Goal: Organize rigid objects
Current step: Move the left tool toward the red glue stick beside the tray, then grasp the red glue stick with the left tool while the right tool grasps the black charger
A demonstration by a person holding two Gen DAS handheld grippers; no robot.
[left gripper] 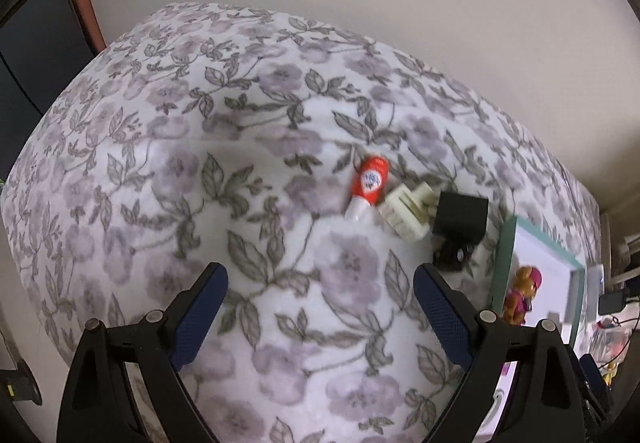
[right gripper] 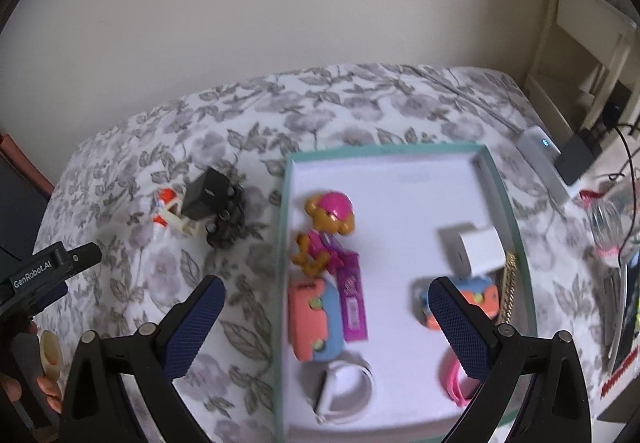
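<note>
**Both grippers open and empty above floral cloth; three objects still outside the tray**

While both views are slightly blurred, the main positions can be read. Left gripper (left gripper: 320,307): jaws spread wide, nothing between the blue pads, hanging over the white cloth with grey-purple flower print (left gripper: 248,147) that covers the tabletop. Right gripper (right gripper: 326,319): jaws likewise spread wide and empty, hanging over the near left wall of the shallow white tray with teal rim (right gripper: 505,195).

Outside the tray, on the cloth, three objects lie in a tight cluster at 1 o'clock from the left gripper: a small red tube with white cap (left gripper: 368,183), a cream-coloured plastic block (left gripper: 408,213) just beside it, and a black box-shaped part (left gripper: 460,223) touching the block.

Inside the tray: an orange toy dog figure with pink cap (right gripper: 326,227) at 12 o'clock from the right gripper, a purple label strip (right gripper: 354,303), an orange-and-blue toy case (right gripper: 314,323), a white cube charger (right gripper: 472,249), a white coiled band (right gripper: 340,383) and a pink strap (right gripper: 454,383).
</note>
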